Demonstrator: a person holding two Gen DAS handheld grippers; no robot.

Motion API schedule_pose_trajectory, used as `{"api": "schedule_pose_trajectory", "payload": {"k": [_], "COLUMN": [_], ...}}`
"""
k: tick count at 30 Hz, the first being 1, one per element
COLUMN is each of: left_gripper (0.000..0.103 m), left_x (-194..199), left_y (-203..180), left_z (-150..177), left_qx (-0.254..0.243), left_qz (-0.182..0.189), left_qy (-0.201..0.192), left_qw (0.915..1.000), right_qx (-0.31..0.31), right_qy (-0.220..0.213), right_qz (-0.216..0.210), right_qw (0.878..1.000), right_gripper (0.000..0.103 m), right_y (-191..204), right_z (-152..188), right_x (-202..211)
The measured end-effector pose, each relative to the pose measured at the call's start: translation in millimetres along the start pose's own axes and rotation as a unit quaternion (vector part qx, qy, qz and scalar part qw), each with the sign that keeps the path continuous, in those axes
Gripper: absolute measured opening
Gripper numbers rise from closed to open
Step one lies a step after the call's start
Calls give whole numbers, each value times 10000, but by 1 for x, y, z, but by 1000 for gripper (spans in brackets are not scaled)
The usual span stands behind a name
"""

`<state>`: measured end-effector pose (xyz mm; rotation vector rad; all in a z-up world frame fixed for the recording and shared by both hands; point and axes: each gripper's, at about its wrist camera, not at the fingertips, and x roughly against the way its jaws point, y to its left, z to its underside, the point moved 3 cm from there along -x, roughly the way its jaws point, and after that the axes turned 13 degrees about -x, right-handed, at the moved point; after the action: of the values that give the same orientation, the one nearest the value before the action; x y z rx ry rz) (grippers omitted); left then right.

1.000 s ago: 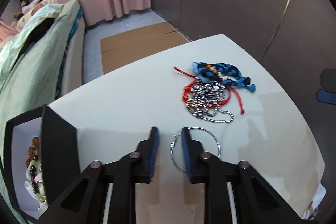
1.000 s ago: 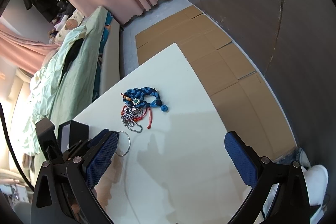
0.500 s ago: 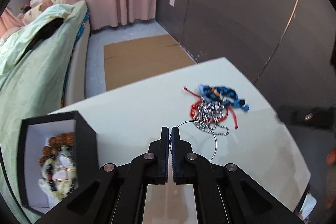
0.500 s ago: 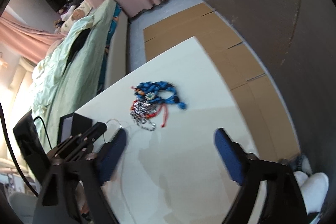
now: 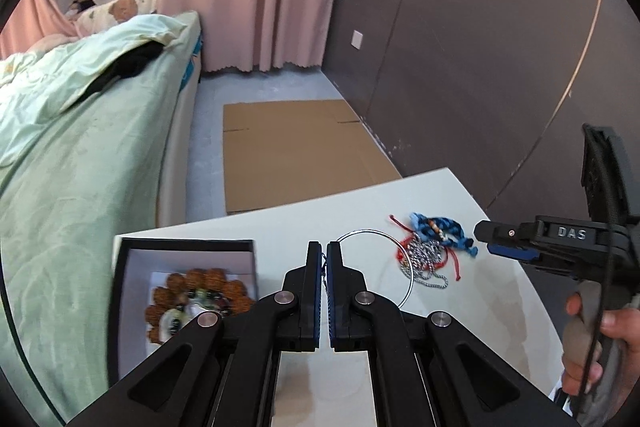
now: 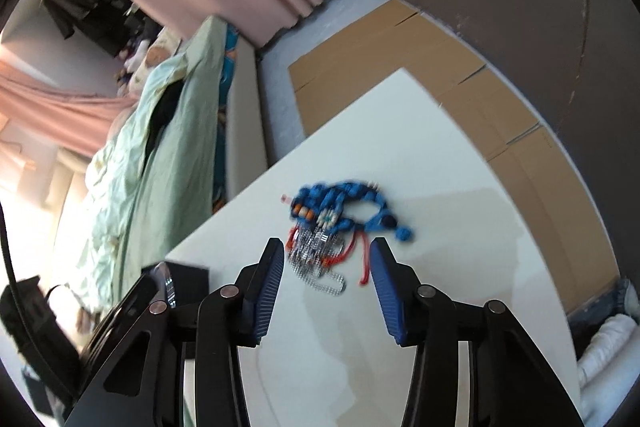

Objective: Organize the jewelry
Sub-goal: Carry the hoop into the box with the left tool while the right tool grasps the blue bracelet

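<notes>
Left wrist view shows the left gripper pinched tight on the rim of a thin silver hoop, which hangs out to the right of the fingertips, its far arc over the tangle of jewellery on the white desk. Just to the left sits the open black box, with a brown beaded bracelet already lying inside.

To do this carry well, I would keep the pinch firm and swing the hoop left and low over the box wall, since so thin a wire could pivot or slip in the pads. Letting go only once the ring is fully above the white lining should stop it catching on the rim.

From the right wrist view, the right gripper hovers with its blue pads spread wide, straddling the pile: a blue braided bracelet, a silver chain and red cord, all intertwined. It holds nothing. Any grab there should single out one strand, or the whole knot may come up together. That view is somewhat blurred.
</notes>
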<state>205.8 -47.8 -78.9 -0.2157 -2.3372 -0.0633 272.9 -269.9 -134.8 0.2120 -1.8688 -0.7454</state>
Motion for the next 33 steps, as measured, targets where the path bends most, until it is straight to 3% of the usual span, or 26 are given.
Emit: {"api": "schedule_pose_trajectory", "payload": {"k": [11, 15, 16, 19, 26, 33], "left_gripper": [2, 2, 2, 2, 2, 2], "left_x": [11, 9, 10, 12, 24, 22], "left_y": [35, 43, 44, 49, 61, 68], "left_z": [-4, -4, -4, -3, 7, 20], "left_qx": [372, 483, 496, 537, 618, 694], "left_qz": [-52, -31, -36, -55, -239, -364], "left_qy": [-182, -184, -188, -197, -200, -15], "left_qw": [9991, 9987, 9986, 9983, 9976, 9969], "right_qx": [-18, 264, 369, 559, 506, 630], "right_qy": [-164, -238, -261, -212, -250, -520], "right_qz": [939, 1216, 1320, 1522, 1216, 485], "right_qw": [9954, 9919, 9902, 9865, 9910, 9955], "right_gripper": [47, 46, 42, 11, 10, 10], "right_y": [-10, -3, -1, 2, 3, 25], "right_z": [-16, -15, -14, -10, -9, -2], "right_x": [-23, -31, -32, -37, -21, 14]}}
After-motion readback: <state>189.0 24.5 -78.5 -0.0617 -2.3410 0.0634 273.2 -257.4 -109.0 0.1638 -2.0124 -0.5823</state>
